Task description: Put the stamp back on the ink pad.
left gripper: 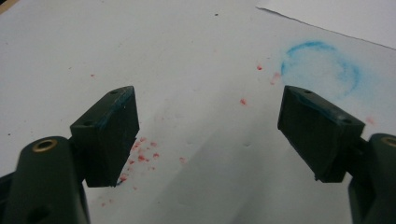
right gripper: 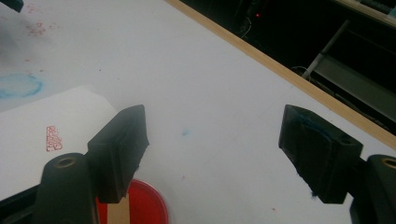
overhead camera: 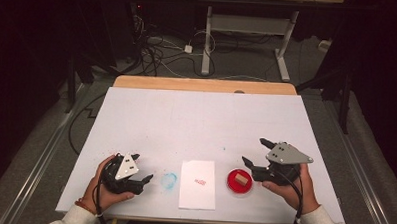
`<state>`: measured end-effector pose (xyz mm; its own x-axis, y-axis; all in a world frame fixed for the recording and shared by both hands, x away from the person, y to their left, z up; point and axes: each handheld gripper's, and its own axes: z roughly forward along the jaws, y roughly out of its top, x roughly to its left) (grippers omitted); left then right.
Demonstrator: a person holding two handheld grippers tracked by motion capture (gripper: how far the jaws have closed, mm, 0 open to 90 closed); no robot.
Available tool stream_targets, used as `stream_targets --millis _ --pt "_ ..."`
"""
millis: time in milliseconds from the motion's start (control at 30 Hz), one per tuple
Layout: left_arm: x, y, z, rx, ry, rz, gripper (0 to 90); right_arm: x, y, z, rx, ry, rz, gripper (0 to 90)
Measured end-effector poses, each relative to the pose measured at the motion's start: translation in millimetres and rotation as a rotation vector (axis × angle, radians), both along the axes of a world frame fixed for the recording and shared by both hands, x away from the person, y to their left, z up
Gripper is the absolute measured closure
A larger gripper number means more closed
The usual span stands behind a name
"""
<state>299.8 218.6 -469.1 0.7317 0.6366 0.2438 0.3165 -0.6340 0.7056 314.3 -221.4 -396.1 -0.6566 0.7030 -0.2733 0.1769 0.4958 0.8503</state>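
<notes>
A white paper sheet lies near the table's front edge with a red stamped mark on it; the right gripper view shows that sheet and mark too. To its right a round red dish holds a small wooden block. My right gripper is held just right of the dish, open and empty, the dish low between its jaws. My left gripper rests left of the sheet, open over bare table.
A blue ring stain marks the white table between the left gripper and the sheet. Red specks dot the surface under the left jaws. A wooden strip borders the far edge, with cables and desk legs beyond.
</notes>
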Motion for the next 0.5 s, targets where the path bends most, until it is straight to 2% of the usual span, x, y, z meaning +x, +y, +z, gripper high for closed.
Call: stream_targets --millis 233,500 --pt "-1.7 -3.6 0.7 0.015 -0.006 -0.004 20.0 -7.3 -12.2 1.1 0.006 -0.033 -0.039 21.8" --pt "-3.7 -1.1 3.5 -0.005 -0.017 0.009 20.0 -15.2 -27.6 -0.4 0.007 -0.059 -0.066 21.4"
